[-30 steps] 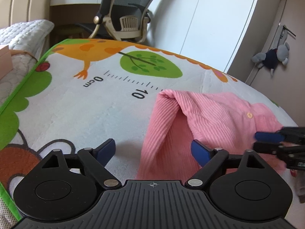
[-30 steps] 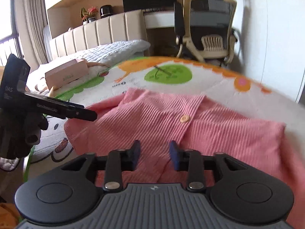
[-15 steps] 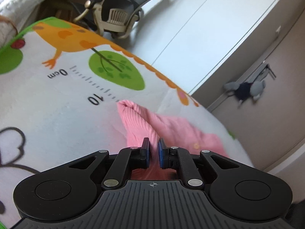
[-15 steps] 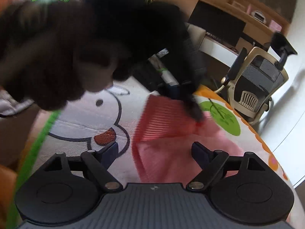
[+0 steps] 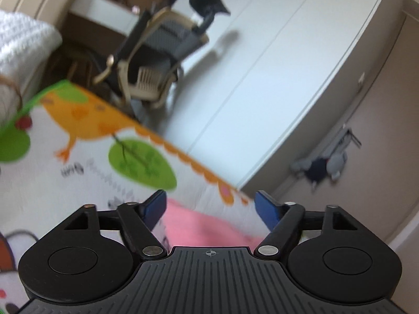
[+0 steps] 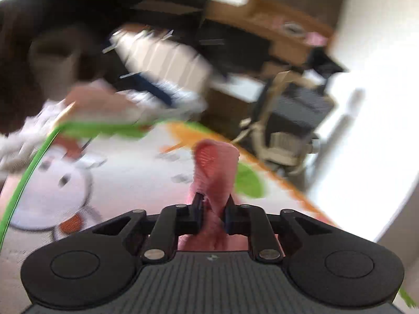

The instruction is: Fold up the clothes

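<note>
Pink shirt [image 6: 216, 167] lies on the cartoon mat [image 5: 86, 180], a bunched fold of it standing up between the fingers of the right gripper [image 6: 213, 210], which pinch it. Left gripper [image 5: 210, 206] is spread wide, nothing between its blue pads [image 5: 265, 208], with the shirt just beneath it. An office chair [image 5: 157, 60] stands beyond the mat's far edge.

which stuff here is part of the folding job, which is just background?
In the job:
- pink garment
- right gripper, shut on it
- left gripper, open above it
- play mat underneath

Just lying about:
- office chair
- stuffed toy
- white blanket
</note>
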The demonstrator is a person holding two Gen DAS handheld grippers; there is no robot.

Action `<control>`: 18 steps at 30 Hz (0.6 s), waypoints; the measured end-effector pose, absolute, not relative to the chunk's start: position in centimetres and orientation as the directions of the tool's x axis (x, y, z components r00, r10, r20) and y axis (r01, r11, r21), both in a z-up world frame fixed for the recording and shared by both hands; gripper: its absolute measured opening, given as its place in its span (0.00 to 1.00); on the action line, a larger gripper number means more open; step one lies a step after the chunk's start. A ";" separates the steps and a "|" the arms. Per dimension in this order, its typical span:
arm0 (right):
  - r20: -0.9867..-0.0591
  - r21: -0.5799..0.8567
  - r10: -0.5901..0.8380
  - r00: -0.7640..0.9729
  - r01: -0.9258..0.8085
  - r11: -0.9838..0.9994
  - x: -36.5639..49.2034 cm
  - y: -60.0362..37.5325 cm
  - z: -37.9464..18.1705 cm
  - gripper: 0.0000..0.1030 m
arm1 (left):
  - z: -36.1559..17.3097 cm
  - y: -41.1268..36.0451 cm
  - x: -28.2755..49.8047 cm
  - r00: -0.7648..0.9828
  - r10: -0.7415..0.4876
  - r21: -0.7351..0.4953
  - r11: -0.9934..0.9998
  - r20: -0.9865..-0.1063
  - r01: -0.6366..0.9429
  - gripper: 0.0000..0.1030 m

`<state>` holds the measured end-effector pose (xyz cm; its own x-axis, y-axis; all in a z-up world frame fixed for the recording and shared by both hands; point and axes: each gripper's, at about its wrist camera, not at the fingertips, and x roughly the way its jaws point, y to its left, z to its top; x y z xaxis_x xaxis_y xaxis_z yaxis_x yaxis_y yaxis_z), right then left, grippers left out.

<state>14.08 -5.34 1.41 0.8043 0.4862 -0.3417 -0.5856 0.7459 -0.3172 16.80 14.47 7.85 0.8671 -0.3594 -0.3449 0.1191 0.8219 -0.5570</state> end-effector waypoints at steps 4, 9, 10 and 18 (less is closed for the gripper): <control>-0.325 -0.173 0.376 0.868 -0.445 0.879 14.9 -14.4 4.1 0.09 | 8.4 11.9 17.6 0.853 -0.376 -0.522 0.840 -0.362 0.149 0.91; -0.433 -0.071 0.200 0.879 -0.254 0.965 16.2 -24.0 2.0 0.03 | 5.3 6.1 20.2 0.759 -0.459 -0.499 0.842 -0.462 0.206 0.91; -0.457 -0.044 0.192 0.868 -0.238 0.970 16.4 -25.2 1.3 0.03 | 4.1 4.9 20.6 0.734 -0.470 -0.490 0.845 -0.491 0.213 0.91; -0.430 0.034 0.303 0.851 -0.320 0.947 15.5 -27.6 0.8 0.20 | -0.4 -0.3 21.9 0.677 -0.426 -0.380 0.897 -0.600 0.228 0.89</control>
